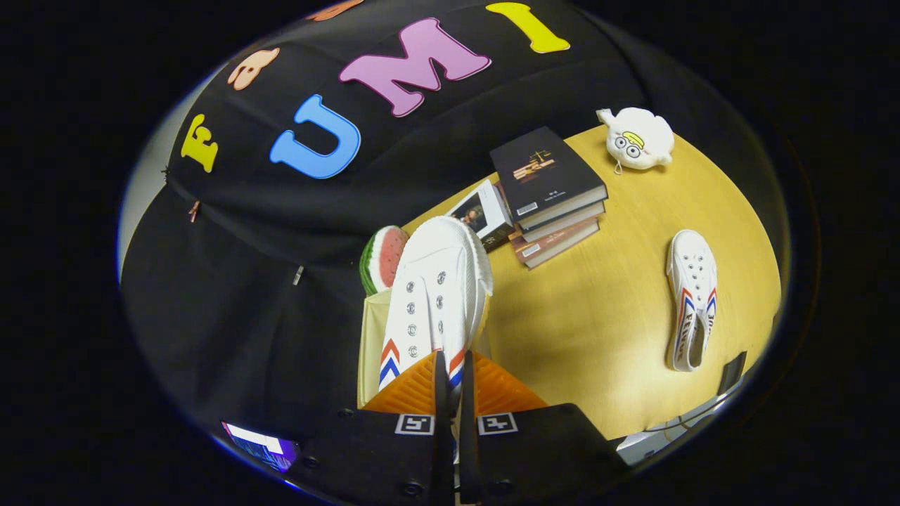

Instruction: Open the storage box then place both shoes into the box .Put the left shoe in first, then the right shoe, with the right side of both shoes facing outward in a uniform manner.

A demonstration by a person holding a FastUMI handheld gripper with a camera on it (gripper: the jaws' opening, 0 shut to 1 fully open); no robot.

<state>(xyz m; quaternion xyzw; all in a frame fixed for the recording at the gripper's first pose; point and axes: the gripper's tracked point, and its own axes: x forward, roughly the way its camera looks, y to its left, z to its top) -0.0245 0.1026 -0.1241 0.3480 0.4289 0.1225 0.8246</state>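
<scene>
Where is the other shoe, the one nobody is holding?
In the gripper view, the loose shoe lies flat on the yellow table, off to the right of the held shoe, beyond the jaws and below the white plush toy.

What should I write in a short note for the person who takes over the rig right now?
Gripper: shut on the first shoe, holding it toe forward above the storage box.
Storage box: just ahead of the fingers, beside the watermelon toy; whether it is open is hard to judge.
Second shoe: lies apart on the wooden table, untouched.
Done: one shoe picked up.
Left: set this shoe into the box, then fetch the second one, same side outward.
</scene>
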